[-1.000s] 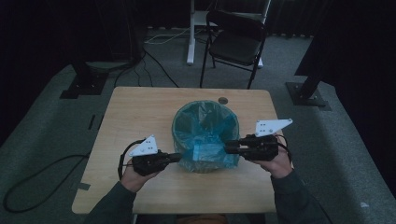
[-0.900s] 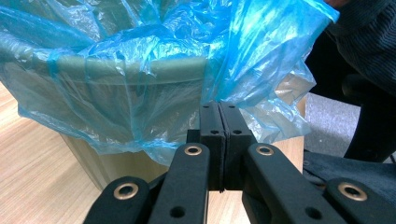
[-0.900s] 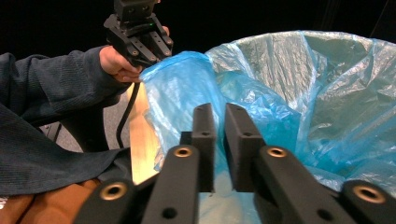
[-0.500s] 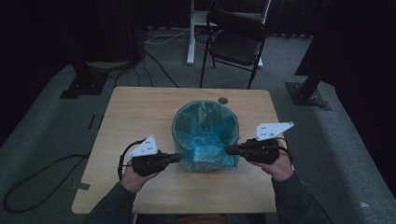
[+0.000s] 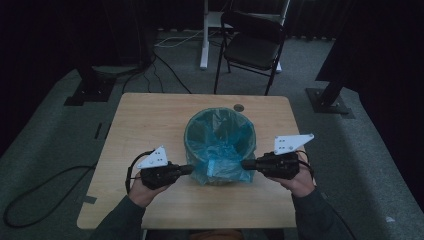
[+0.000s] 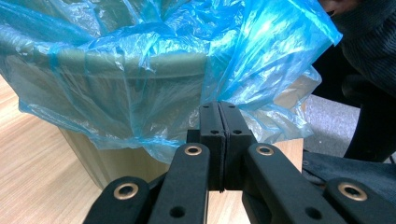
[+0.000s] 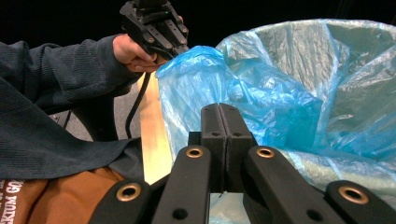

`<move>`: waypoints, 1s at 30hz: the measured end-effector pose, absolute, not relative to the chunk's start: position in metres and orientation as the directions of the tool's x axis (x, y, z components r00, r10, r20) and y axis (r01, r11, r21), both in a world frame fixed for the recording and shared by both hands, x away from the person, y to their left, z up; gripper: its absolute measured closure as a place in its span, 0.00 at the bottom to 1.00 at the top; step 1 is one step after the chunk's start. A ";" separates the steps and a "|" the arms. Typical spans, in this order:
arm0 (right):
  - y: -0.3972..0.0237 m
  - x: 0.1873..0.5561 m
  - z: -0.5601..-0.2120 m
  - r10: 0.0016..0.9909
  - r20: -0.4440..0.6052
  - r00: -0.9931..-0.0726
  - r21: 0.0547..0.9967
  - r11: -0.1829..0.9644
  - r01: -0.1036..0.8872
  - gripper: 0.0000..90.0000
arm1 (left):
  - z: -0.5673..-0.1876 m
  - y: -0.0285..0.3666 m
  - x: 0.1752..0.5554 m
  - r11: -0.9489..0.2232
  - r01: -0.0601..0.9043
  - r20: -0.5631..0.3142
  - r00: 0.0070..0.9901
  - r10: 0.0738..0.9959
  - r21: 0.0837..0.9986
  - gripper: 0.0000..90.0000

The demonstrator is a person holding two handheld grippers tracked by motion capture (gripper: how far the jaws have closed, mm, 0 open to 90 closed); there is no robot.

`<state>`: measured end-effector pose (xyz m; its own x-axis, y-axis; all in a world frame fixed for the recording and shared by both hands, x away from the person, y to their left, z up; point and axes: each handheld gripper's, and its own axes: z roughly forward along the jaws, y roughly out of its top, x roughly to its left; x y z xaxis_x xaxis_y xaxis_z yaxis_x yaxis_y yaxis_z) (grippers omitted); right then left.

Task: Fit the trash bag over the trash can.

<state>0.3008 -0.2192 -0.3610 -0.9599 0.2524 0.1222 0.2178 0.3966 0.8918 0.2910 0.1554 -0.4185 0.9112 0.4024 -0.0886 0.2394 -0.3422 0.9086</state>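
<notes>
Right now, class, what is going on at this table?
A person sits at a wooden table with tongs in each hand, working on a bin lined with a blue bag. The left tongs and the right tongs meet the bag's near, overhanging edge from opposite sides. Both pairs of jaws are closed, and each seems to pinch the plastic, though the grip itself is hard to make out. The bag sits loosely over the rim, bunched toward the person.

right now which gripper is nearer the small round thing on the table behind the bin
Right. The right gripper sits at the bin's near right side; the left gripper is farther, diagonally across from the round thing.
</notes>
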 end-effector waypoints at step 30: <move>-0.227 0.299 -0.381 0.259 0.165 -0.952 0.874 0.409 0.262 1.00 | -0.421 0.156 0.291 -0.344 0.248 -0.096 0.910 0.404 0.906 0.99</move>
